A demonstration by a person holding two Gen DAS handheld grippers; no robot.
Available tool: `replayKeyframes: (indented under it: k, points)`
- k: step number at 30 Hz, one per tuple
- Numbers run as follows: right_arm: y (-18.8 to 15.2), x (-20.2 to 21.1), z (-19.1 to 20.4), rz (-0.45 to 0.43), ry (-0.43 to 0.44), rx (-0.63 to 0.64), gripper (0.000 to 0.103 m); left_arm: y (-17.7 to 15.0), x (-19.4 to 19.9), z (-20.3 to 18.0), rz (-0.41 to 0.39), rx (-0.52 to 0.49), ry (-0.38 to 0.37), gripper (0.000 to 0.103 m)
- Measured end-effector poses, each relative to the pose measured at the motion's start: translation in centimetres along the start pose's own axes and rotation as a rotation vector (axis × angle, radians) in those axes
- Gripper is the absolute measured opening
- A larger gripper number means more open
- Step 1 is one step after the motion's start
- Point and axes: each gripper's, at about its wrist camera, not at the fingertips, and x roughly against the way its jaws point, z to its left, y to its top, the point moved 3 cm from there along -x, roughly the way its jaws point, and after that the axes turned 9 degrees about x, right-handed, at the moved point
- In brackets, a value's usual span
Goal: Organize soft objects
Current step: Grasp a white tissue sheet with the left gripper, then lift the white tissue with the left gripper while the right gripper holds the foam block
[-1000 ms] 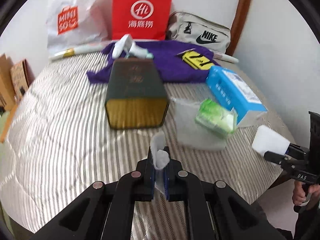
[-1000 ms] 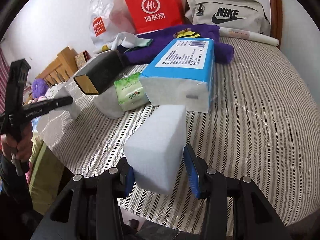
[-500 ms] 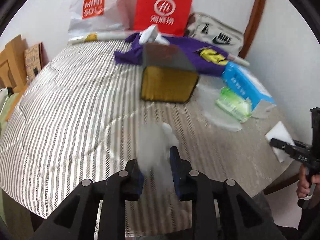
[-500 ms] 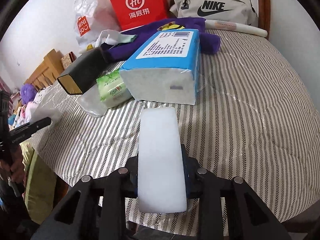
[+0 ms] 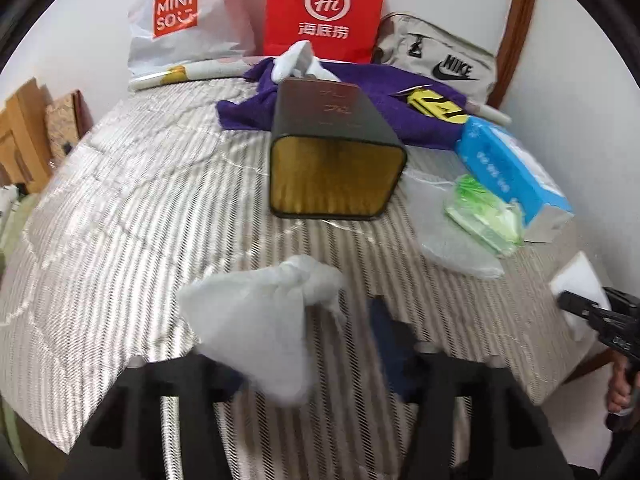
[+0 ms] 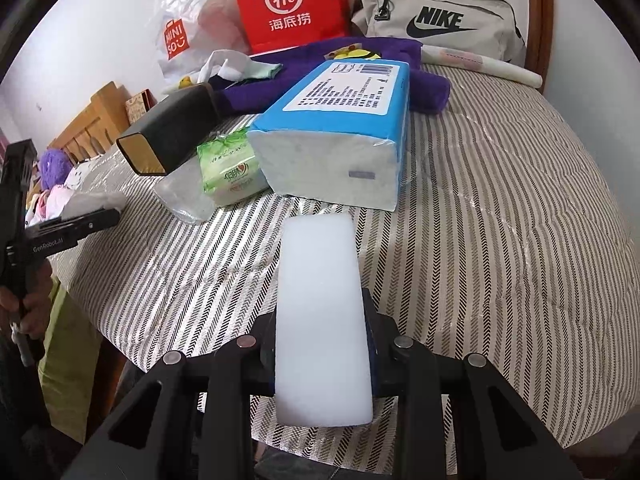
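My left gripper (image 5: 308, 344) is open, its fingers wide apart. A crumpled white plastic bag (image 5: 260, 320) lies loose between them on the striped bed cover, leaning to the left finger. My right gripper (image 6: 322, 320) is shut on a white foam block (image 6: 320, 312) and holds it over the bed's near edge. The block also shows at the right of the left wrist view (image 5: 576, 284). A black tissue box with a gold end (image 5: 332, 148) lies on its side beyond the bag. A blue tissue pack (image 6: 340, 136) and a green tissue packet (image 6: 232, 168) lie ahead of the block.
A purple towel (image 5: 400, 104), a red paper bag (image 5: 324, 12), a Miniso bag (image 5: 180, 20) and a Nike pouch (image 6: 436, 16) stand at the back by the wall. A clear plastic sheet (image 5: 452, 240) lies under the green packet. Wooden furniture (image 5: 24, 140) stands left of the bed.
My left gripper has opened and let go of the white plastic bag, which now spreads out on the cover. My right gripper has closed on the foam block and turned it lengthwise.
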Motion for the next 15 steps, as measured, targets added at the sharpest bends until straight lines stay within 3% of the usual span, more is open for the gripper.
replayKeyframes:
  k: [3, 11, 13, 15]
  points:
    - [0.0, 0.0, -0.1, 0.0, 0.01, -0.006, 0.03, 0.0, 0.1, 0.8, -0.011, 0.022, 0.031, 0.06]
    - [0.0, 0.1, 0.0, -0.001, 0.005, 0.005, 0.03, 1.6, -0.8, 1.3, -0.055, 0.064, 0.018, 0.06]
    - [0.0, 0.1, 0.0, -0.001, 0.008, 0.002, 0.03, 1.7, -1.3, 0.9, -0.049, 0.051, -0.004, 0.042]
    - [0.0, 0.2, 0.0, -0.001, 0.01, 0.001, 0.03, 1.7, -1.4, 0.4, -0.055, 0.025, 0.002, 0.036]
